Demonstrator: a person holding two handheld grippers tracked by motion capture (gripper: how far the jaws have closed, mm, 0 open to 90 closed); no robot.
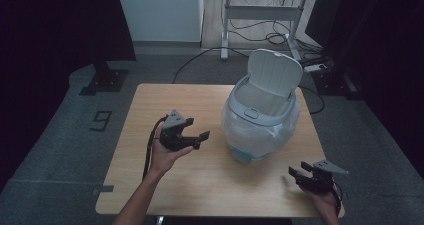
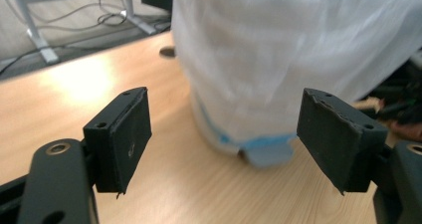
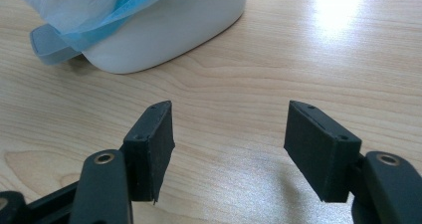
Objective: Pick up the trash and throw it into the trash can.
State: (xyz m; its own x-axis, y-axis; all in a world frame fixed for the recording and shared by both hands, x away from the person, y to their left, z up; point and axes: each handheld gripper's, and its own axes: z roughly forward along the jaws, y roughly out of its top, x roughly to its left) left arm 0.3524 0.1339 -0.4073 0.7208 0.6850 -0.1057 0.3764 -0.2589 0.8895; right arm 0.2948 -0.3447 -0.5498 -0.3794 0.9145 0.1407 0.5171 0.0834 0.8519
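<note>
Bin stands on the wooden counter, right of centre in the high view, w/ its grey-white lid hinged up at the rear and a translucent white liner bag pulled over the rim and draped down the outside. A blue strip of the bag hangs at the lower front of the bin.

Left hand-held gripper sits centre-left of the high view, held in the person's left hand, jaws spread apart and holding nothing, tips pointing toward the bin but apart from it. Right hand-held gripper sits at the lower right of the frame near the counter's front edge, jaws likewise spread and unloaded, well apart from the bin.

Left gripper view: left hand-held gripper frames the draped bag close-up in the upper centre; blue strip shows between the jaws. Bag surface is blurred. The desk legs and floor cables at upper left also appear in the high view's background.

Right gripper view: right hand-held gripper looks low across the counter. It shows the bin's smooth white base at upper left, resting directly on the wood, w/ the blue bag edge hanging over it; this base detail is not resolvable from above.

Writing: a dark mark resembling "9" lies on the grey floor left of the counter, high view. No brand or label on the bin is readable.
</note>
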